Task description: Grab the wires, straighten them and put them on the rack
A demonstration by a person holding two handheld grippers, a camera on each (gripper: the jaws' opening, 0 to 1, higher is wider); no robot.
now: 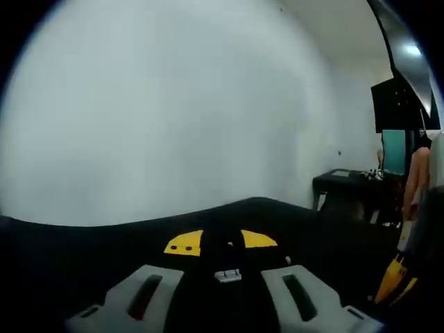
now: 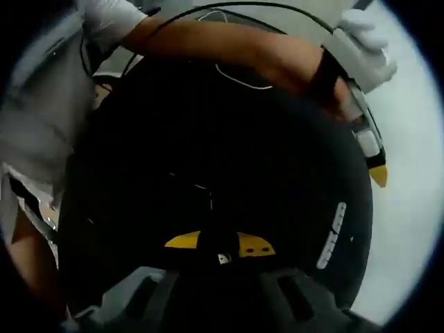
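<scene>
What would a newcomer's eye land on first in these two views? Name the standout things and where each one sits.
In the left gripper view, a big pale wall takes up most of the picture above a black table, with the left claw open at the bottom. In the right gripper view, a person's bare forearm stretches across the top to a white-gloved hand, with thin wires looping around it above a dark round surface.

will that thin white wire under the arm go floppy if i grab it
Probably floppy: the thin white wire sags in a loose curve under the person's arm. Likely very light, being so thin. It may slip unless pinched firmly.
</scene>
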